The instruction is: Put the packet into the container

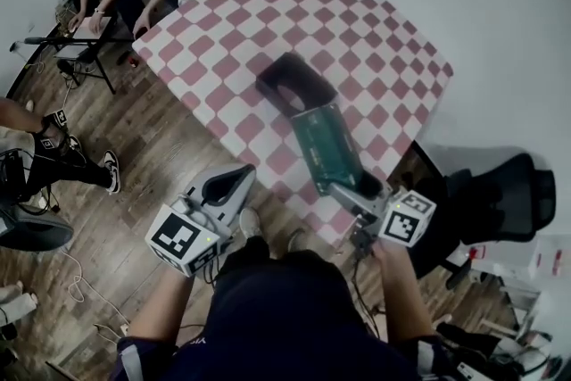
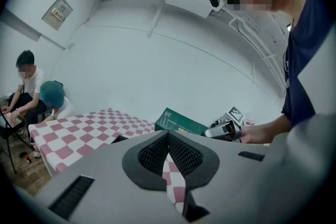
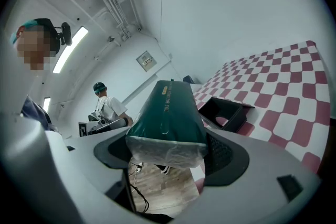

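The green packet (image 1: 326, 147) is pinched at its near end by the right gripper (image 1: 350, 185), above the checkered table (image 1: 357, 22). The black container (image 1: 272, 94) lies just past its far end, toward 11 o'clock. I'd line the packet's length up with the opening and lower the far end first. The left gripper (image 1: 234, 181), jaws pressed together on nothing, hangs off the table's near edge at 8 o'clock. The cloth around the container is open.

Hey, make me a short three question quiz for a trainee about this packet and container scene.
1. True or false: the green packet already lies inside the black container.
2. Multiple choice: which gripper holds the packet? A. left B. right
3. Fill in: the container stands on the ____ table.
Key: 1 false; 2 B, the right gripper; 3 checkered.
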Demonstrator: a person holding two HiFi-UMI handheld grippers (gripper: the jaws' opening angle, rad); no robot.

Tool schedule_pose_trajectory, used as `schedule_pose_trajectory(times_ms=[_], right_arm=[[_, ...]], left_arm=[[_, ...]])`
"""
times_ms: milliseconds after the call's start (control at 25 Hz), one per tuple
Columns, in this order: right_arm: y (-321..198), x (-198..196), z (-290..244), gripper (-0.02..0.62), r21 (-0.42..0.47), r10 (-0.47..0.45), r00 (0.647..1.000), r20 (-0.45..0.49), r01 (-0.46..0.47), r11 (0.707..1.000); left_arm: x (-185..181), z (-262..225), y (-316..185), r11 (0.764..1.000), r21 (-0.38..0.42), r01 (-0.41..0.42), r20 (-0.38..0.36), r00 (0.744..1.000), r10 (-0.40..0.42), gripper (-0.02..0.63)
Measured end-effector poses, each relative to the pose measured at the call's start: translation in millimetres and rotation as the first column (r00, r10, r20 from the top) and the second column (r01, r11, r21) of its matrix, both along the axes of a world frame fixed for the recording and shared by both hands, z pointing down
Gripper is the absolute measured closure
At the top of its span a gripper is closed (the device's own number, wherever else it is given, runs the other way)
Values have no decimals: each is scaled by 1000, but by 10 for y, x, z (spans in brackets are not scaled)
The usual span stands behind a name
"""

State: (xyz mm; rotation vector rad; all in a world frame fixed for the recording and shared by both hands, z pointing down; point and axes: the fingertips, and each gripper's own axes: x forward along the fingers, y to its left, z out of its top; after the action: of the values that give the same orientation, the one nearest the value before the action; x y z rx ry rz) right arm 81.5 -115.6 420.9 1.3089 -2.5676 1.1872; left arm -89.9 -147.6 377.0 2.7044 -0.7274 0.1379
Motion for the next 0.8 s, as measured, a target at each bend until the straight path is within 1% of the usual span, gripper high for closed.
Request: schedule_pose_trajectory(times_ms=[200,360,560,800], right_arm=[[-330,52,90,195,-4,-9,999,-31,9,1000],[-602,128,157,195,6,-38,997,-71,38,999],[-1000,301,255,195,33,-73,984,-160,79,996],[-1443,381,465,195,42,-126,956,-265,142,989]], left_arm=[[19,161,-214,999,-34,-1,25,1000,2,580],[80,207,-340,999,-44,19,29,999,-17,580],[190,230,-502,997,-51,59,33,998,-58,580],[269,324,-629,990,-81,119,50,992,-115,580]])
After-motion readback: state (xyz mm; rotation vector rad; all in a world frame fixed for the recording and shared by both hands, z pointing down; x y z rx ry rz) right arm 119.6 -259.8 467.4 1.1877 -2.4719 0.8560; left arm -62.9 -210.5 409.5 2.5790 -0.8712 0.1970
